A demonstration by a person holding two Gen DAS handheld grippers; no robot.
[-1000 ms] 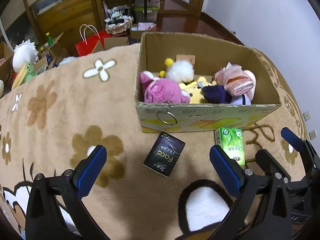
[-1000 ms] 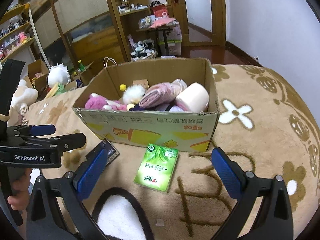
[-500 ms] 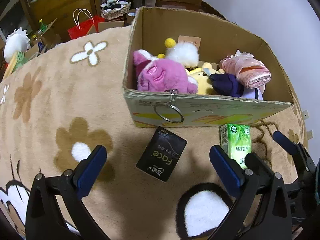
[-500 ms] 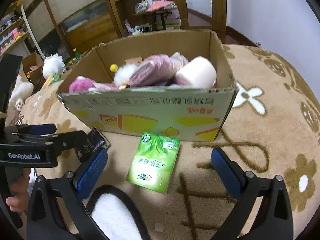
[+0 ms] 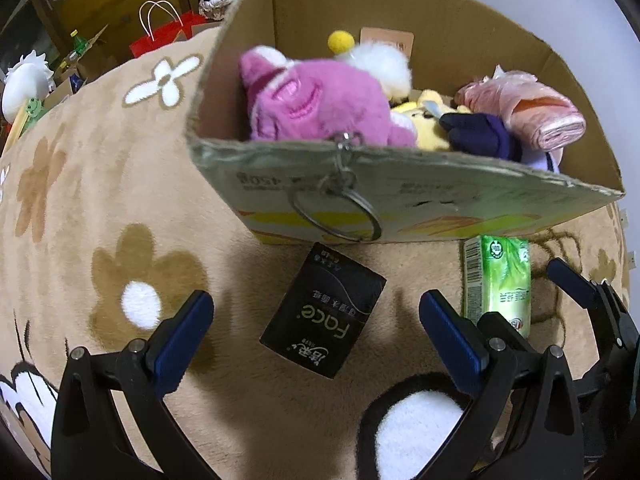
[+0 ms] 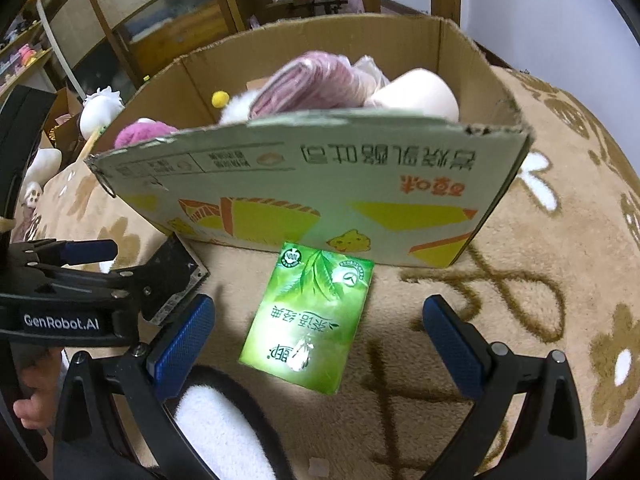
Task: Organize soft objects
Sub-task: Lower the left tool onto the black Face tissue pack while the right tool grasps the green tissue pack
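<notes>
Black pack (image 5: 323, 312) flat on rug (image 5: 80, 208), dead ahead at 12 o'clock of left claw (image 5: 316, 332), jaws wide apart, long axis toward 1 o'clock. Green pack (image 6: 308, 320) likewise at 12 o'clock of right claw (image 6: 318, 334), also spread and empty, long axis toward 1. Both packs just short of box (image 6: 320, 184); each claw nearest its own.

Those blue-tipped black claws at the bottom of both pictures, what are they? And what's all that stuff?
They are grabbers a person holds, one in each hand, each carrying a camera looking along its fingers. One picture is from the left gripper, the other from the right gripper. Both are open and hold nothing. On the flowered carpet stands a cardboard box full of soft toys, like the pink plush. In front of it lie a black tissue pack and a green tissue pack.
</notes>
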